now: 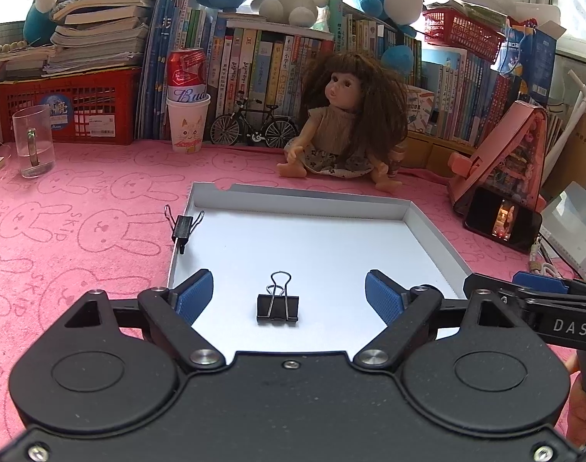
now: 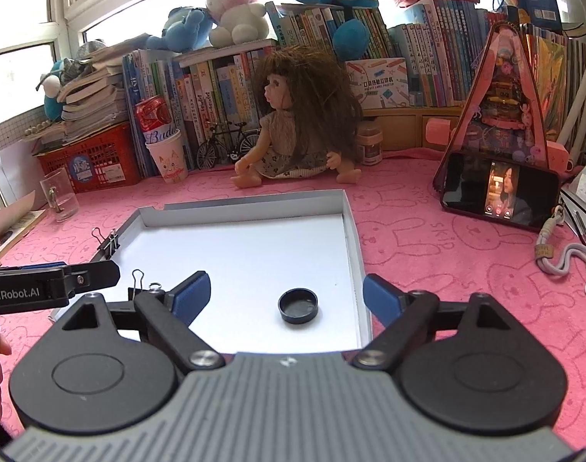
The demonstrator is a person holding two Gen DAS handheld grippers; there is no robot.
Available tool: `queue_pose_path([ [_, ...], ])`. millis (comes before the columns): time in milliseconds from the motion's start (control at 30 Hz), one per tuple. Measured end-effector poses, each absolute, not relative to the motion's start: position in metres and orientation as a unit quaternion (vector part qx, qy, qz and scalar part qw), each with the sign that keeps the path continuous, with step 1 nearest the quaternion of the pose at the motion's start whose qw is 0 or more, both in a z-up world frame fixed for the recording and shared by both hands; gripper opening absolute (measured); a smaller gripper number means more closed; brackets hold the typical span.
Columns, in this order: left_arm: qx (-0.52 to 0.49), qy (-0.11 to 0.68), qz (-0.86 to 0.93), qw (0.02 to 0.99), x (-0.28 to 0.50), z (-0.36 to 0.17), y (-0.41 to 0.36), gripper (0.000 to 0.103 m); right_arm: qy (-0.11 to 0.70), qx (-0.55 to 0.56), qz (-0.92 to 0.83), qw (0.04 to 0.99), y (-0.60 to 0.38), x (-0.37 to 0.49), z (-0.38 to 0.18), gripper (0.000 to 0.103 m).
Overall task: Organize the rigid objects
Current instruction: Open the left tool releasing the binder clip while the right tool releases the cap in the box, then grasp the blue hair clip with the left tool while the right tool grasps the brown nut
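Observation:
A shallow white tray (image 1: 412, 211) lies on the pink cloth. In the left wrist view a black binder clip (image 1: 277, 306) rests on the tray floor between the wide-apart blue pads of my left gripper (image 1: 289, 296), which is open and does not touch it. A second binder clip (image 1: 182, 225) is clamped on the tray's left rim. In the right wrist view a black round cap (image 2: 298, 305) lies on the tray (image 2: 350, 231) floor between the pads of my open right gripper (image 2: 287, 296), untouched. The loose clip (image 2: 136, 285) and the rim clip (image 2: 108, 241) show at the left.
A doll (image 1: 343, 123) sits behind the tray. Further back stand a paper cup with a red can (image 1: 187, 115), a glass mug (image 1: 32, 140), a toy bicycle (image 1: 254, 125), red baskets and rows of books. A phone (image 2: 499, 194) leans on a pink stand at right; a cord (image 2: 566, 261) lies nearby.

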State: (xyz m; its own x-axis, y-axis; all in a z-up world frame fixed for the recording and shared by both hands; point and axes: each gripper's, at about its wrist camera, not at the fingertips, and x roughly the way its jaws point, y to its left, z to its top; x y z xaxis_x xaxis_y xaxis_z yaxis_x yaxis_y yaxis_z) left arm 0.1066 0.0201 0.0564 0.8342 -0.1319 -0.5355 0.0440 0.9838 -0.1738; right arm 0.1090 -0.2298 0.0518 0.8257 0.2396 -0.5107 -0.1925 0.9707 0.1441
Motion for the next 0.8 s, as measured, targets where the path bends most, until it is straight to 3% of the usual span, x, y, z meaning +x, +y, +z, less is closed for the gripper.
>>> queue_pose_path([
  [800,-0.065,0.268,-0.052,0.960,0.060,0.057,0.027,0.086,0.247,0.010,0.137,0.959,-0.236,0.064,0.048,0.098],
])
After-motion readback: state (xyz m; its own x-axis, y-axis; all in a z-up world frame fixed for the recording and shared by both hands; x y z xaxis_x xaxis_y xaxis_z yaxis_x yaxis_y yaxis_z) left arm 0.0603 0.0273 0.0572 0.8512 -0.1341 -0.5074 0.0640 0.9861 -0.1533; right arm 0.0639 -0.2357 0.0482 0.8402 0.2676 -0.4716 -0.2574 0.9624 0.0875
